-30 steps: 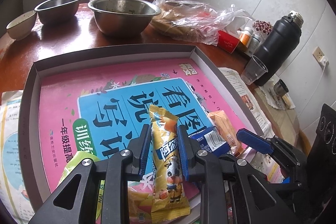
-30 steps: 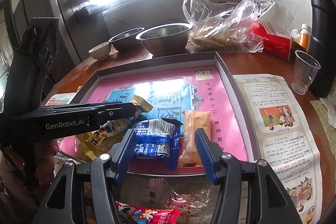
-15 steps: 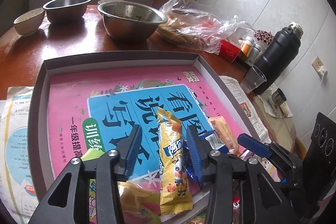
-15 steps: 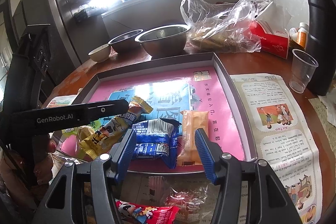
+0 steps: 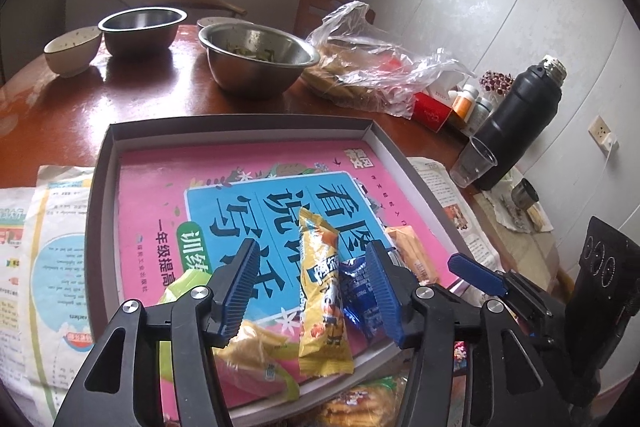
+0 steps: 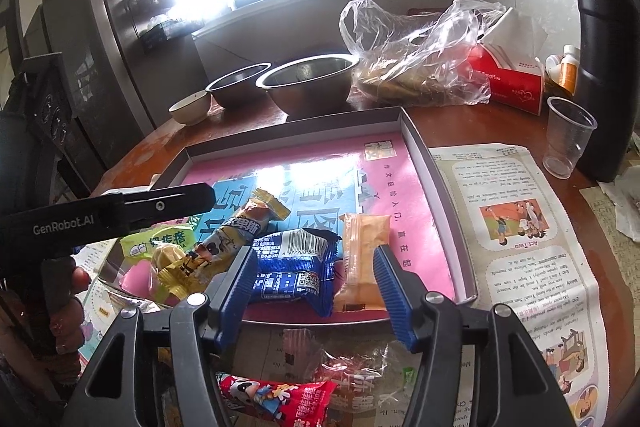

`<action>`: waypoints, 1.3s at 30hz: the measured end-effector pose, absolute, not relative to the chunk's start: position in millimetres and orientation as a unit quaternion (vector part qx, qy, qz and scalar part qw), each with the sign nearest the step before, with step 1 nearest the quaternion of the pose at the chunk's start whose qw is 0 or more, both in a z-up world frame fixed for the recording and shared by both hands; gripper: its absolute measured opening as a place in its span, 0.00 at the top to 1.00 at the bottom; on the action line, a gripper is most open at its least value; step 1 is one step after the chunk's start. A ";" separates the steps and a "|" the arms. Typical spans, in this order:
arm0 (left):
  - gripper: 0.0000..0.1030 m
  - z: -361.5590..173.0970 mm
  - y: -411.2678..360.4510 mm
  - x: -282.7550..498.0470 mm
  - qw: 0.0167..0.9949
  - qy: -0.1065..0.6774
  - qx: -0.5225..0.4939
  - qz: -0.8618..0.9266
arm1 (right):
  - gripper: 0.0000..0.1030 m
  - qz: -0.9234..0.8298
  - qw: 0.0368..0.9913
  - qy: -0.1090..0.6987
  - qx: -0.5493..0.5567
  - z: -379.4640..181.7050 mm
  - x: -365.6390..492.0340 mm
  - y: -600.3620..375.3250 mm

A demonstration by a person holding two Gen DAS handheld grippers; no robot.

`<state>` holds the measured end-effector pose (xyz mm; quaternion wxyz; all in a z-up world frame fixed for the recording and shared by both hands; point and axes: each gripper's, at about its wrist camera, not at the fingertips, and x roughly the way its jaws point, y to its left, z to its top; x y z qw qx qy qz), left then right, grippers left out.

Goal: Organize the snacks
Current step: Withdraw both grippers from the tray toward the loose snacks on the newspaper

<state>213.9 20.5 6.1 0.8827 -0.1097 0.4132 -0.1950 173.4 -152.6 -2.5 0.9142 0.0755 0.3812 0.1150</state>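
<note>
Left gripper (image 5: 312, 291) jaws are opening, clear of the yellow bar (image 5: 322, 291) lying between them. Its arm is reading "GenRobot.AI". Right gripper (image 6: 316, 291) is hovering half open, gripping nothing.

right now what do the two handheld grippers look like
Both are black plastic frames with silver pivot screws and ribbed blue finger pads. The left gripper shows white "GenRobot.AI" lettering along its side in the right wrist view; the right gripper matches it.
</note>
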 end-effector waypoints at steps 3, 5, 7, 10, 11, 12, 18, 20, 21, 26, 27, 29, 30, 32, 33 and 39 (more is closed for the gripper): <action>0.44 11.3 21.1 208.1 0.884 0.408 -0.110 -0.198 | 0.41 0.116 0.915 0.378 0.077 0.4 171.2 -154.1; 0.42 14.8 21.4 204.1 0.886 0.404 -0.109 -0.199 | 0.41 0.116 0.916 0.375 0.078 2.2 170.5 -155.0; 0.40 17.3 21.9 200.5 0.888 0.401 -0.108 -0.200 | 0.41 0.117 0.917 0.373 0.080 3.6 169.2 -155.8; 0.39 20.6 22.3 196.8 0.889 0.398 -0.108 -0.200 | 0.40 0.117 0.918 0.370 0.082 5.6 167.5 -156.8; 0.39 21.5 22.1 195.8 0.889 0.397 -0.108 -0.200 | 0.40 0.118 0.918 0.370 0.083 6.2 167.1 -157.2; 0.39 22.2 22.3 195.3 0.889 0.397 -0.108 -0.200 | 0.40 0.117 0.918 0.369 0.084 6.6 166.4 -157.5; 0.37 27.5 21.6 188.1 0.892 0.393 -0.105 -0.199 | 0.40 0.117 0.920 0.363 0.086 12.0 161.5 -159.4; 0.36 29.1 21.4 185.7 0.892 0.392 -0.103 -0.199 | 0.39 0.117 0.921 0.361 0.085 13.8 159.8 -159.8; 0.36 29.8 21.3 184.2 0.893 0.391 -0.103 -0.199 | 0.39 0.117 0.921 0.361 0.085 14.5 160.2 -160.5; 0.36 32.6 21.6 175.6 0.893 0.390 -0.100 -0.200 | 0.39 0.120 0.923 0.356 0.085 19.1 155.2 -160.2; 0.36 33.1 21.6 173.5 0.893 0.390 -0.099 -0.200 | 0.39 0.121 0.923 0.355 0.084 19.9 153.7 -159.9; 0.36 34.7 21.6 169.3 0.894 0.389 -0.095 -0.199 | 0.39 0.122 0.923 0.355 0.083 21.1 151.0 -159.1; 0.36 35.6 21.7 166.9 0.895 0.389 -0.093 -0.199 | 0.39 0.123 0.923 0.354 0.083 21.8 149.2 -158.6; 0.36 36.9 22.6 163.1 0.895 0.389 -0.090 -0.197 | 0.38 0.124 0.923 0.354 0.081 22.7 146.0 -158.0; 0.36 37.6 23.1 160.5 0.895 0.390 -0.088 -0.196 | 0.38 0.125 0.923 0.354 0.079 22.8 144.5 -158.0; 0.36 41.7 23.9 148.6 0.898 0.389 -0.079 -0.190 | 0.38 0.125 0.923 0.357 0.070 22.4 132.6 -159.5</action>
